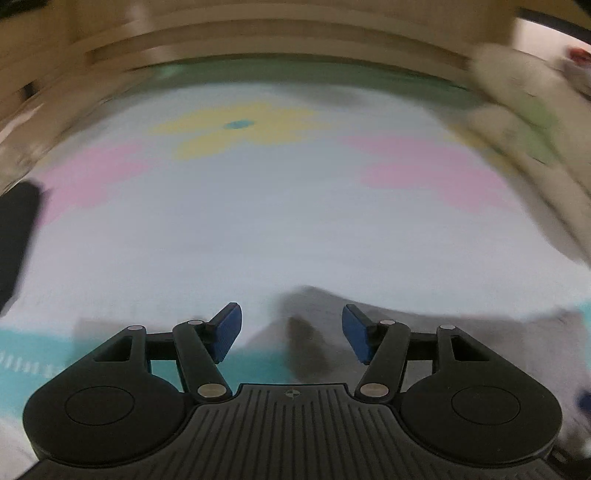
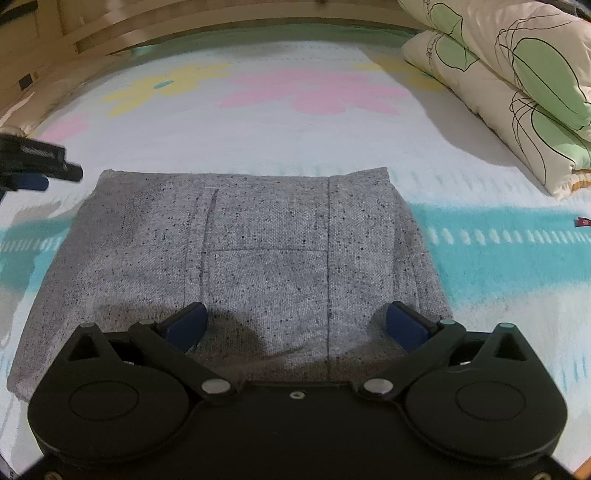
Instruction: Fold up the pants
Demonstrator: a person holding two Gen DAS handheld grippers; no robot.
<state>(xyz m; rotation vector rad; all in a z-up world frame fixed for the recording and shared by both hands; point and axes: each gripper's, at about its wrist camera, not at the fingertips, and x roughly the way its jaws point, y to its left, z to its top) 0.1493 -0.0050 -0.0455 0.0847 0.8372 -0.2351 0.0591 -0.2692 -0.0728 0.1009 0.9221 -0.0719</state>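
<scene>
The grey speckled pants lie folded into a flat rectangle on the flowered bedspread. My right gripper hovers over their near edge, jaws wide open, nothing between the blue pads. My left gripper shows at the left edge of the right wrist view, just off the pants' far left corner. In the blurred left wrist view the left gripper is open and empty over the bedspread. There a grey edge of the pants lies beneath its right finger.
Two stacked cream pillows with green leaf prints lie at the right. A wooden bed frame runs along the far side. A small red tag lies on the teal stripe. A dark blurred object sits at the left edge.
</scene>
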